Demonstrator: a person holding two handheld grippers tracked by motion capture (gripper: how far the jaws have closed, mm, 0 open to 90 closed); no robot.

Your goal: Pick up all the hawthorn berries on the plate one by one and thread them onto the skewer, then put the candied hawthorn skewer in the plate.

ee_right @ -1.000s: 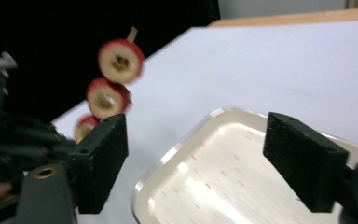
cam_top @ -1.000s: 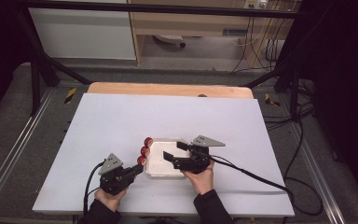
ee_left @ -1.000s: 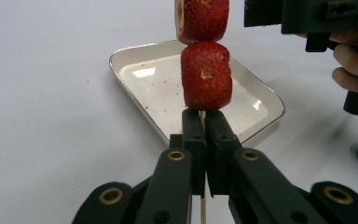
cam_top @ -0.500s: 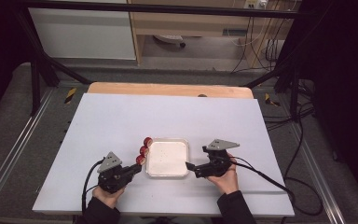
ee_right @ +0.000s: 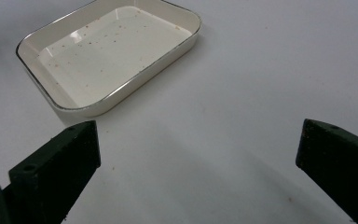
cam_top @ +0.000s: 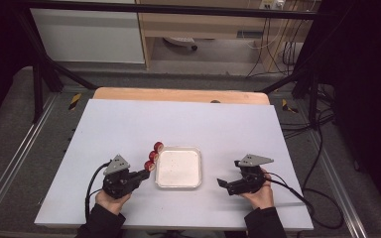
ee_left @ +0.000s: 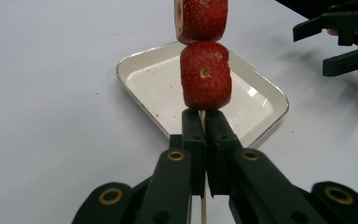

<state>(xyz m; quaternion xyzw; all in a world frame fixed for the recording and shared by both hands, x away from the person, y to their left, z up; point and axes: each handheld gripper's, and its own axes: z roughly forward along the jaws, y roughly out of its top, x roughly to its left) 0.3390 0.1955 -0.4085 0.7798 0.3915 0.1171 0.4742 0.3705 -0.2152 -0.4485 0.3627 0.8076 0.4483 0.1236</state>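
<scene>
A thin wooden skewer carries three red strawberry pieces, and my left gripper is shut on the stick just below the lowest piece. The fruit hangs by the left rim of a shallow white tray, which holds only a few red specks. My right gripper rests low on the table to the right of the tray. It is open wide after widening in the last second, with nothing between its jaws. The left gripper view has it at the top right.
The white table sheet stretches far behind the tray, ending at a wooden strip. Black frame bars and cables lie off the table's right side. Each hand rests near the front edge.
My right gripper left the tray's right edge and slid right and slightly down to the bare table, its jaws spreading. The left gripper and skewer stayed put.
</scene>
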